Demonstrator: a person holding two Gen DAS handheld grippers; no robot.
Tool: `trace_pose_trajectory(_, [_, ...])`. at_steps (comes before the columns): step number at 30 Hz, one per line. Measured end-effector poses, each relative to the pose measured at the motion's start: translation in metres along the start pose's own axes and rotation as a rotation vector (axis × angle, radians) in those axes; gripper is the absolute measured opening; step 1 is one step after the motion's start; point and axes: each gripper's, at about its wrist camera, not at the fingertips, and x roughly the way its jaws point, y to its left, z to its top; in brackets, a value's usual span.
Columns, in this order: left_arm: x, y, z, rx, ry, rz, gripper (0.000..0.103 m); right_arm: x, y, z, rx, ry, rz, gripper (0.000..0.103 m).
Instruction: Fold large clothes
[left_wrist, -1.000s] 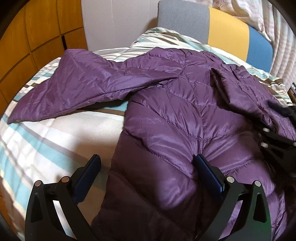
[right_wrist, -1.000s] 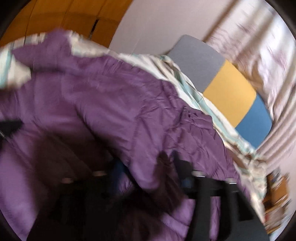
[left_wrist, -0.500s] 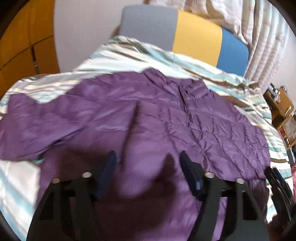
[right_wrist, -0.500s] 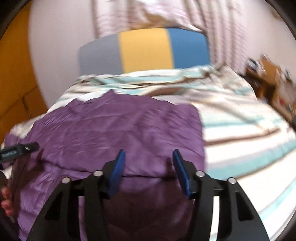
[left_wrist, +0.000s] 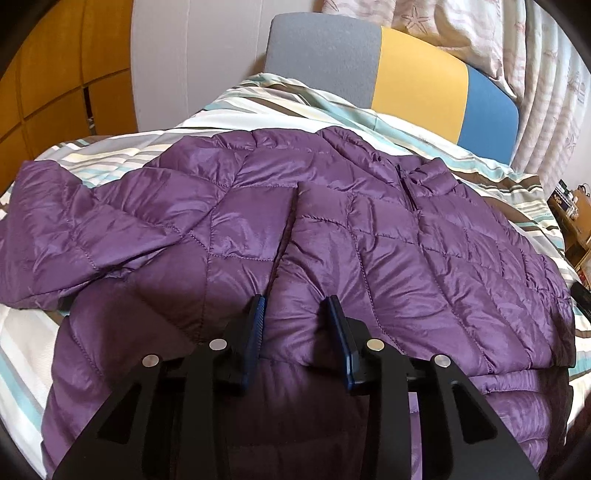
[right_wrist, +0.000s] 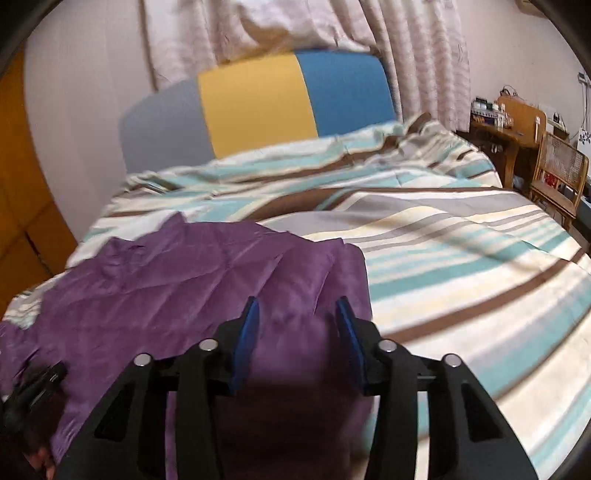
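A purple quilted puffer jacket (left_wrist: 388, 240) lies spread on the striped bedspread (left_wrist: 258, 110). One sleeve (left_wrist: 74, 236) stretches out to the left; the right side is folded over the body. My left gripper (left_wrist: 295, 314) is part open, its blue pads (left_wrist: 258, 321) either side of a puffed fold at the folded edge. My right gripper (right_wrist: 295, 317) is open just above the jacket's right edge (right_wrist: 258, 266), holding nothing. The left gripper's tip shows at the lower left of the right wrist view (right_wrist: 33, 384).
A grey, yellow and blue headboard (left_wrist: 413, 74) stands behind the bed, with curtains (right_wrist: 406, 55) beyond. Orange wardrobe panels (left_wrist: 55, 74) are on the left. A wooden desk and chair (right_wrist: 535, 147) stand at the right. Bare striped bedspread (right_wrist: 461, 258) extends right of the jacket.
Both grippers pulled back and turned toward the headboard. The right gripper let go of the jacket's side, which now lies folded over the body. The left gripper's jaws narrowed around a fold.
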Motion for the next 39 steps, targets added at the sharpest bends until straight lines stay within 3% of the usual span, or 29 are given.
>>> trace_pose_trajectory(3, [0.002,-0.001,-0.001,0.001,0.002,-0.002,0.035,0.039,-0.01,0.01,0.043,0.058,-0.037,0.035])
trace_pose_trajectory(7, [0.005,-0.002,-0.001,0.008,0.002,-0.002,0.035,0.078,-0.013,0.005,-0.024,0.126,-0.087,0.034])
trace_pose_trajectory(12, [0.007,-0.005,-0.001,0.018,-0.005,0.008,0.035,0.087,-0.01,0.001,-0.06,0.123,-0.112,0.034])
trace_pose_trajectory(17, [0.008,-0.004,-0.001,0.017,-0.004,0.006,0.036,0.073,-0.024,0.005,0.007,0.108,-0.012,0.042])
trace_pose_trajectory(21, [0.007,-0.003,-0.001,0.017,-0.005,0.007,0.036,0.018,-0.035,0.003,0.069,0.046,0.031,0.043])
trace_pose_trajectory(26, [0.008,-0.004,-0.001,0.015,-0.005,0.004,0.036,-0.019,-0.034,-0.023,0.089,0.063,-0.009,0.042])
trace_pose_trajectory(29, [0.006,-0.002,-0.001,0.006,-0.007,-0.005,0.036,-0.006,-0.033,-0.042,0.063,0.12,-0.086,0.043])
trace_pose_trajectory(31, [0.007,-0.002,-0.001,0.002,-0.007,-0.011,0.036,0.005,-0.04,-0.049,0.09,0.153,-0.079,0.045])
trace_pose_trajectory(36, [0.007,-0.004,-0.001,0.014,-0.005,-0.001,0.038,0.007,-0.029,-0.052,0.027,0.142,-0.141,0.048])
trace_pose_trajectory(37, [0.007,-0.004,-0.002,0.015,-0.004,-0.002,0.039,0.007,-0.027,-0.052,0.018,0.139,-0.157,0.052])
trace_pose_trajectory(39, [0.007,-0.005,-0.001,0.021,0.001,-0.027,0.052,0.007,-0.025,-0.053,0.0,0.133,-0.196,0.056])
